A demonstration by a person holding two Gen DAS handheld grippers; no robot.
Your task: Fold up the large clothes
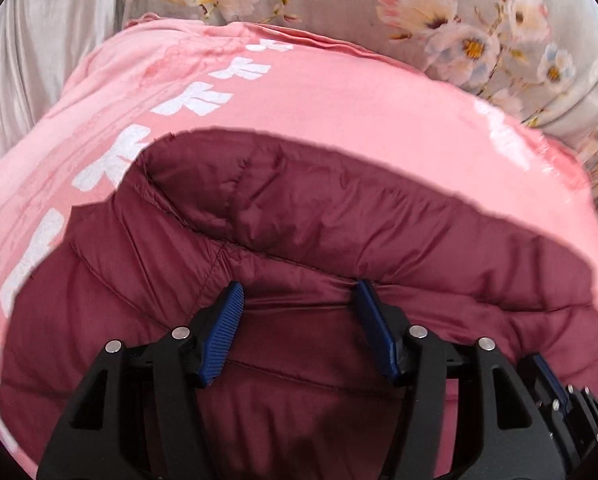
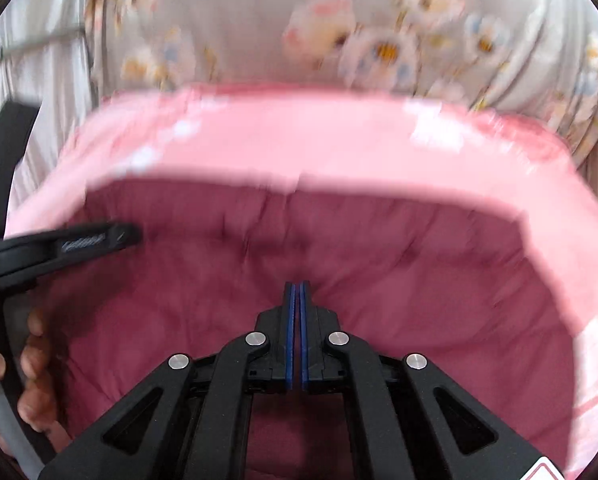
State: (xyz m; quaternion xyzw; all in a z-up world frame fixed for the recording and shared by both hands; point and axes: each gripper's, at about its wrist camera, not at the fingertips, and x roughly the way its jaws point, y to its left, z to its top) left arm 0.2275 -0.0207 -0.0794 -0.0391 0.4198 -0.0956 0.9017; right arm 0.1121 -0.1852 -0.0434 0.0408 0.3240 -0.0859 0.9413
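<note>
jacket: puffy dark red quilted jacket point(image 1: 339, 224) lies under both tongs, on pink cloth point(image 1: 339, 112)
left gripper point(image 1: 299, 296): apart, pressing into jacket
right gripper point(image 2: 297, 292): together, tips on jacket

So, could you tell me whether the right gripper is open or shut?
Shut: the right gripper shows its blue pads pressed together, tips against the maroon jacket.

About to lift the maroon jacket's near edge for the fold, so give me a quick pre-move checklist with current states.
1. Right gripper shut on maroon jacket: cannot tell, jaws shut, pinched cloth hidden.
2. Left gripper gripping: not ok, jaws open, fabric between them.
3. Jacket lies on pink sheet: ok.
4. Both grippers at the near edge: ok.
5. Right view sharp: not ok, blurred.
</note>
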